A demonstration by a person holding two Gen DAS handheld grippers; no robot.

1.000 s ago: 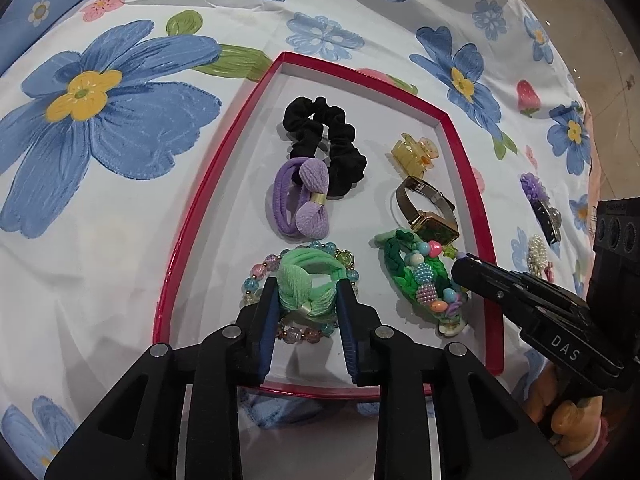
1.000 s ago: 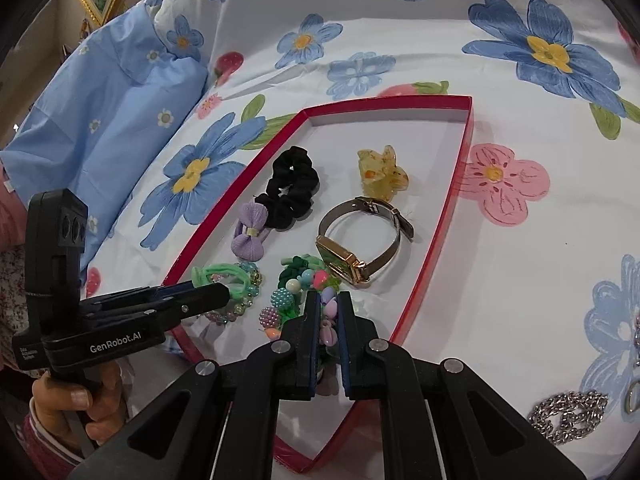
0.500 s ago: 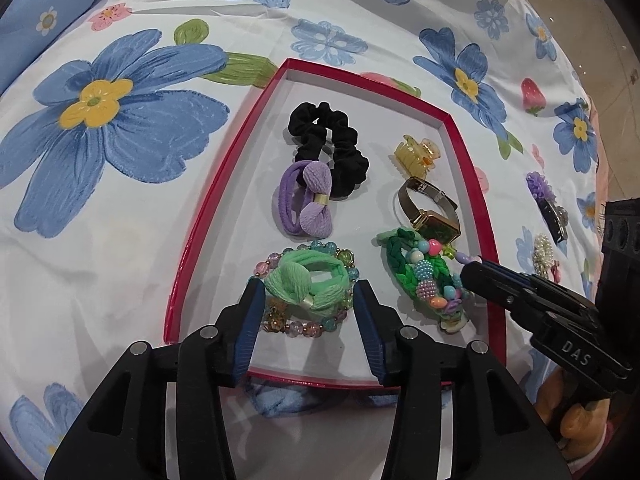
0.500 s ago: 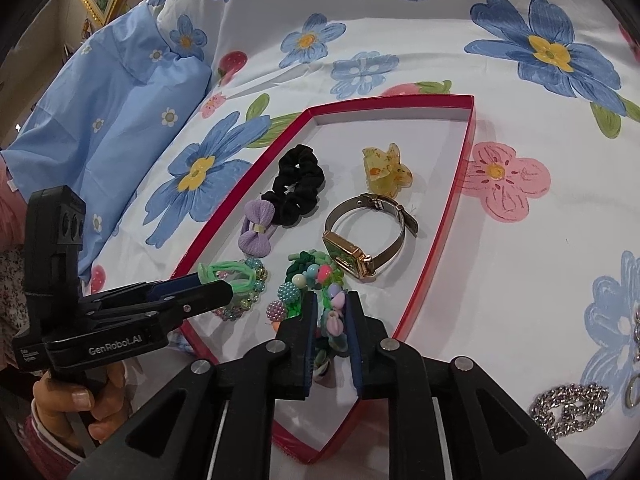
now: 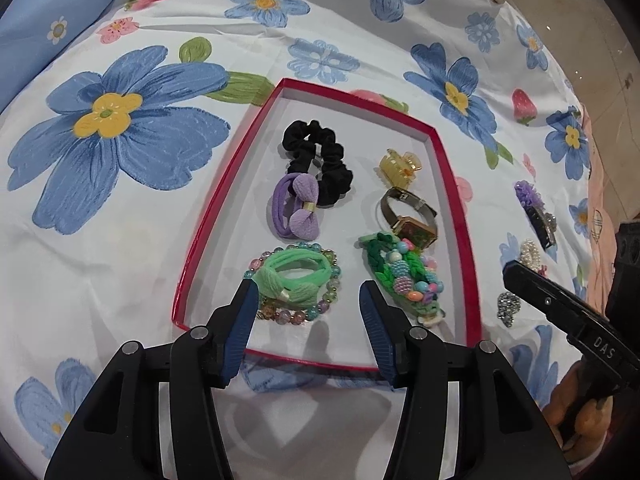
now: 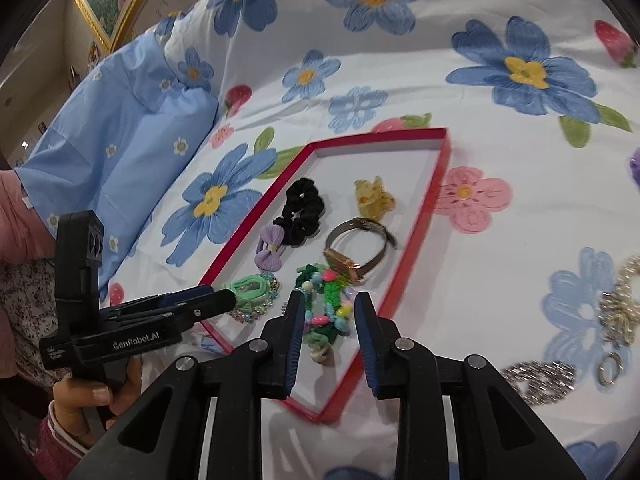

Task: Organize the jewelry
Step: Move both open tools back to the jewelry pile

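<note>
A red-rimmed tray (image 5: 224,200) (image 6: 416,236) lies on the flowered bedspread. In it lie a black scrunchie (image 5: 320,160), a purple bow tie (image 5: 298,210), a yellow claw clip (image 5: 398,166), a gold watch (image 5: 408,216), a green bow tie on a bead bracelet (image 5: 296,280) and a green beaded braid (image 5: 404,276) (image 6: 326,312). My left gripper (image 5: 306,300) is open and empty just behind the green bow tie. My right gripper (image 6: 326,308) is open, its fingers on either side of the beaded braid's near end.
Loose jewelry lies on the bedspread right of the tray: a purple flower clip (image 5: 534,210), a pearl piece (image 5: 530,254), a rhinestone piece (image 5: 508,308), silver chains (image 6: 536,378) and rings (image 6: 610,366). A blue pillow (image 6: 120,140) lies far left.
Both grippers opened and let go: the left released the green bow tie, the right released the beaded braid. Both pulled back toward the tray's near edge.
</note>
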